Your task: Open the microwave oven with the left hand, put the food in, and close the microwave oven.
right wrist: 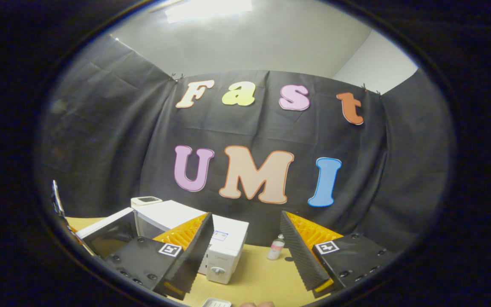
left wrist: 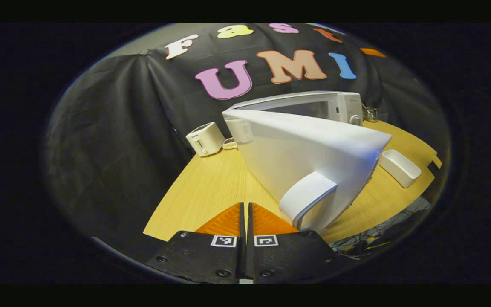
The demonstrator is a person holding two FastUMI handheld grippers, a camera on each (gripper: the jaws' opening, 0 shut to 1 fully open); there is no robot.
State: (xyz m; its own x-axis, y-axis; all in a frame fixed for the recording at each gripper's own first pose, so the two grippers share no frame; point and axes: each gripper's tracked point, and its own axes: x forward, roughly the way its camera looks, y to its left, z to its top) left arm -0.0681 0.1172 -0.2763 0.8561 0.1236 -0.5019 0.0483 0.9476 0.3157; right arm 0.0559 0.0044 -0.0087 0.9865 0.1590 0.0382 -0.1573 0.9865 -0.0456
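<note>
The white microwave (left wrist: 313, 106) stands at the back of the wooden table (left wrist: 211, 187). Its door (left wrist: 305, 149) is swung wide open towards me, with the curved white handle (left wrist: 307, 198) close on the right of my left gripper (left wrist: 245, 213). That gripper is shut, its fingers pressed together with nothing between them, just left of the door's edge. In the right gripper view the microwave (right wrist: 228, 238) sits low with its door (right wrist: 105, 232) open to the left. My right gripper (right wrist: 246, 215) is held above it, wide open and empty.
A white toaster (left wrist: 205, 138) stands at the back left, with a small flat brownish item (left wrist: 229, 143) beside it. A white oblong tray (left wrist: 400, 167) lies right of the door. A small bottle (right wrist: 276, 248) stands right of the microwave. Cables hang below the table's right edge (left wrist: 399, 213).
</note>
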